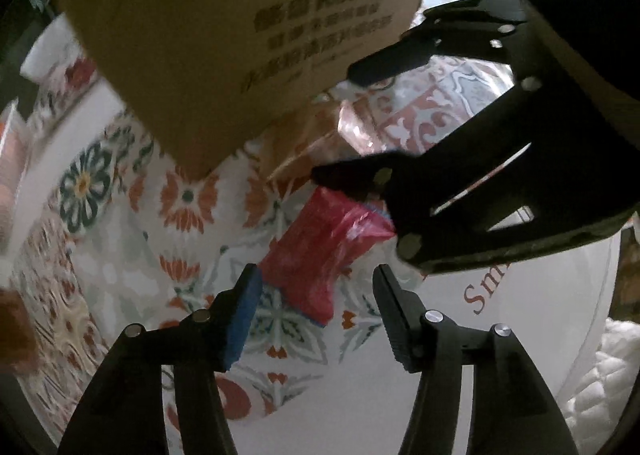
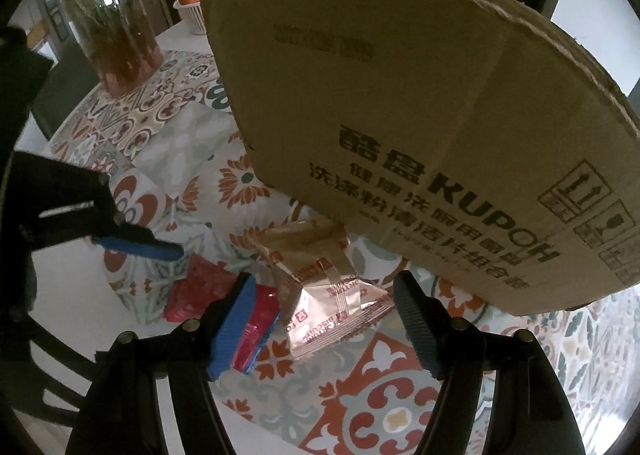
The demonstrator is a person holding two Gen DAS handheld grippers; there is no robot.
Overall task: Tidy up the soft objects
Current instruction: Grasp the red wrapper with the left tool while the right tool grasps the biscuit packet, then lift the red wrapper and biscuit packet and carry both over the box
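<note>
Both tools open, nothing held. Left tool hovers over patterned tablecloth, jaws spread, red packet lying on the table just ahead of its tips. Right tool also spread; gold biscuit packet lies between its fingers on the cloth, far end against the base of the cardboard box. Red packet sits just left of the gold one, partly behind blue pad. Box printed KUPOH, stands on table. Glass vase w/ dried grass at far left, well apart.
</note>
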